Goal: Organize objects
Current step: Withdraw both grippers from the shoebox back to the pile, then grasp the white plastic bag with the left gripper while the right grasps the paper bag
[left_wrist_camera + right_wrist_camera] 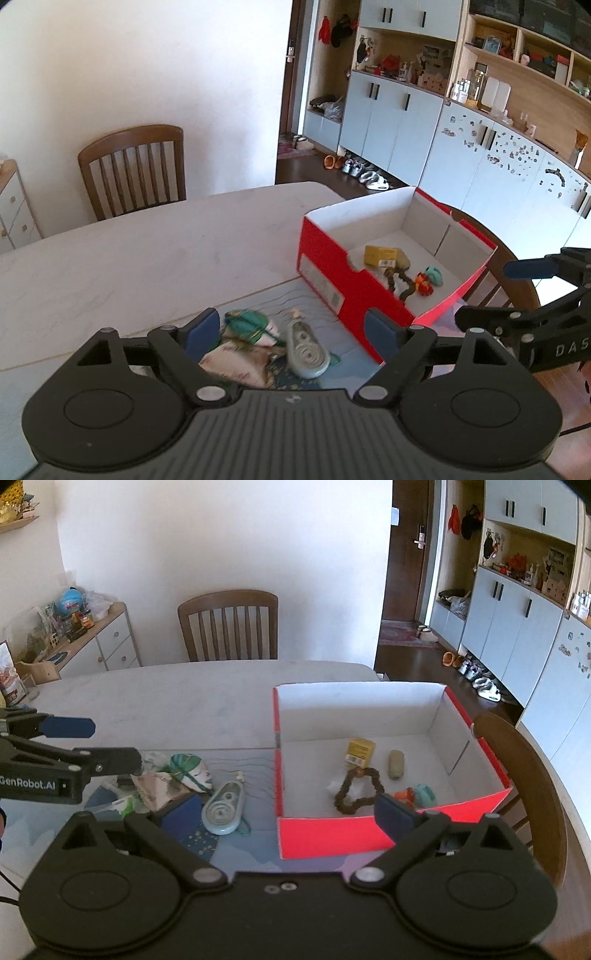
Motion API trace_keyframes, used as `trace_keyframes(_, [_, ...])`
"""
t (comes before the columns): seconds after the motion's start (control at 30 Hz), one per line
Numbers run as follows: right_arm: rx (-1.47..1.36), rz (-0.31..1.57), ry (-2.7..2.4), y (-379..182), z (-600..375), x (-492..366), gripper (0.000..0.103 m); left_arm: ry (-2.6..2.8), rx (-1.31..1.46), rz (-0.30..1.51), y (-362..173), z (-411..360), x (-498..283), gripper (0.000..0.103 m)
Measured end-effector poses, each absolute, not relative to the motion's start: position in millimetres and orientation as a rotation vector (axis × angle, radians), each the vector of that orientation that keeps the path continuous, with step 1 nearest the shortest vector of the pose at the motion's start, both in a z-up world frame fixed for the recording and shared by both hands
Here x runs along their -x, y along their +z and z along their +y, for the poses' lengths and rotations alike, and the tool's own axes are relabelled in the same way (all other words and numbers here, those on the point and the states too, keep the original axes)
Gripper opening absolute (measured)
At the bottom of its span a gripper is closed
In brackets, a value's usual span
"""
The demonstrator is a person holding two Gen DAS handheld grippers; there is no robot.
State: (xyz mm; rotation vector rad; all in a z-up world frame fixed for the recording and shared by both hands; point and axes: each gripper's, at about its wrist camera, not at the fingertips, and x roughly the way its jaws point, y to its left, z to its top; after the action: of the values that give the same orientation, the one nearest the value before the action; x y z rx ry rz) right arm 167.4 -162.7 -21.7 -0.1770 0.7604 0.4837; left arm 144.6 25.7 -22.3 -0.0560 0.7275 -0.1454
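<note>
Several bits remain on the blue mat left of the red shoebox [332,834]: smooth teardrop correction-tape dispenser [223,808], glossy ceramic face w/ green headwrap [192,771], crinkly packet [157,790]. Left gripper [295,332] & right gripper [291,812] hover w/ jaws wide apart, nothing held. Risk: hard rounded plastic could slip the pads, or a jaw may nudge the thin cardboard wall, shifting the bead loop [356,790] & yellow carton [360,751] inside.

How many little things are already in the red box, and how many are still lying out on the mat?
In the red box: 5 (yellow packet, grey-green lump, bead loop, orange toy, teal item)
On the mat: 3 (mask, tape dispenser, printed packet)
Total: 8
</note>
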Motion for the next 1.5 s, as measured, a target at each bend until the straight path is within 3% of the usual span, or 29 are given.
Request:
trace_keyframes(0.1, [0.173, 0.758, 0.49, -22, -154, -162, 0.1, -0.148, 0.06, 0.731, -26, 38, -137, 0.091])
trace_keyframes(0.9, [0.164, 0.825, 0.552, -74, -85, -155, 0.1, -0.09, 0.131, 0.8, -105, 128, -102, 0.092])
trace_keyframes(1.5, [0.142, 0.924, 0.569, -124, -27, -181, 0.1, -0.164, 0.046, 0.884, -165, 118, -122, 0.092])
